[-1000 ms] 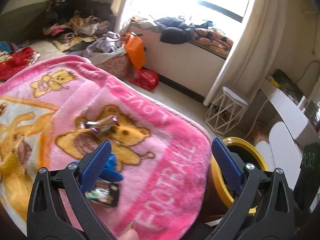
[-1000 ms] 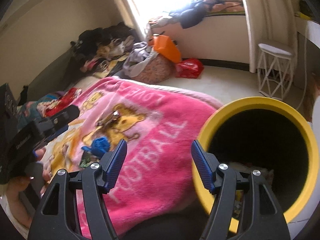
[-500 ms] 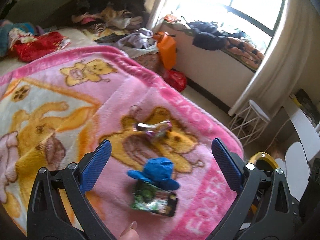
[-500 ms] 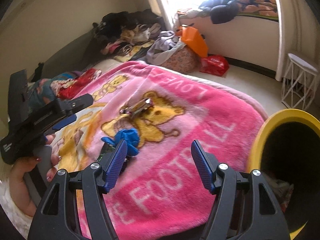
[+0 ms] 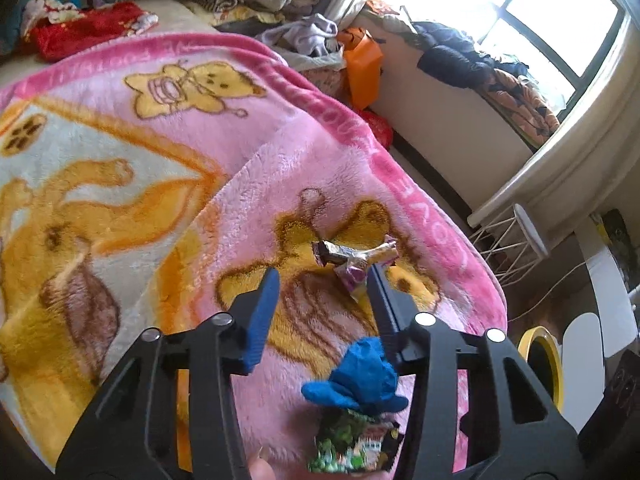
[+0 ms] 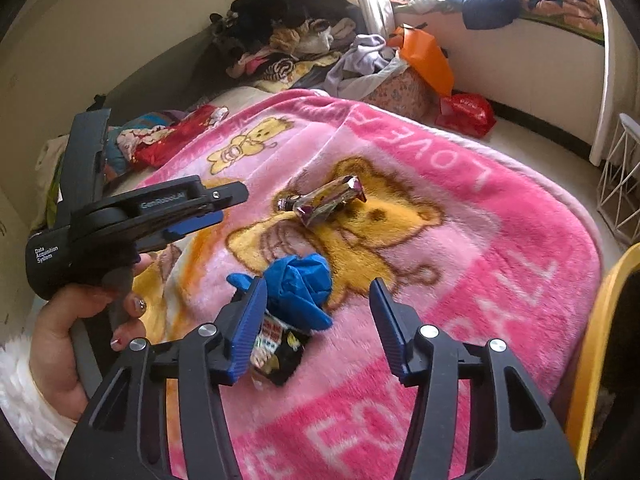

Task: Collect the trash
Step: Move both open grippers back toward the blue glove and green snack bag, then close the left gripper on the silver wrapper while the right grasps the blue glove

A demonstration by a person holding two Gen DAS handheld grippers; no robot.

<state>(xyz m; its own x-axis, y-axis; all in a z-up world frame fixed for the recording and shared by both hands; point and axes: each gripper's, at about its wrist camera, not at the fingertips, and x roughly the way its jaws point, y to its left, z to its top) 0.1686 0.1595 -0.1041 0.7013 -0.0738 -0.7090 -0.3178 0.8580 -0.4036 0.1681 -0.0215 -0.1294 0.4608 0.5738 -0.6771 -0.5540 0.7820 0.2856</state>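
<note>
Three pieces of trash lie on a pink bear blanket (image 5: pixel 120 152): a shiny purple wrapper (image 5: pixel 354 258), a crumpled blue ball (image 5: pixel 360 380) and a green-black snack packet (image 5: pixel 352 446). My left gripper (image 5: pixel 320 292) is open and empty, above the blanket, just short of the purple wrapper. The blue ball and packet sit below it near its right finger. In the right wrist view my right gripper (image 6: pixel 318 306) is open and empty, over the blue ball (image 6: pixel 300 284) and packet (image 6: pixel 276 354); the purple wrapper (image 6: pixel 324 200) lies farther off. The left gripper (image 6: pixel 192 216) hovers at left.
A yellow-rimmed bin (image 5: pixel 540 356) stands past the bed's right edge (image 6: pixel 600 332). Clothes are piled at the bed's far end (image 6: pixel 288 40). An orange bag (image 5: pixel 362 68), a red bag (image 6: pixel 466 114) and a white wire stool (image 5: pixel 516 236) stand on the floor by the window ledge.
Both grippers have swung left from the yellow bin and moved in over the blanket toward the trash. The left gripper's jaws are narrower than before.
</note>
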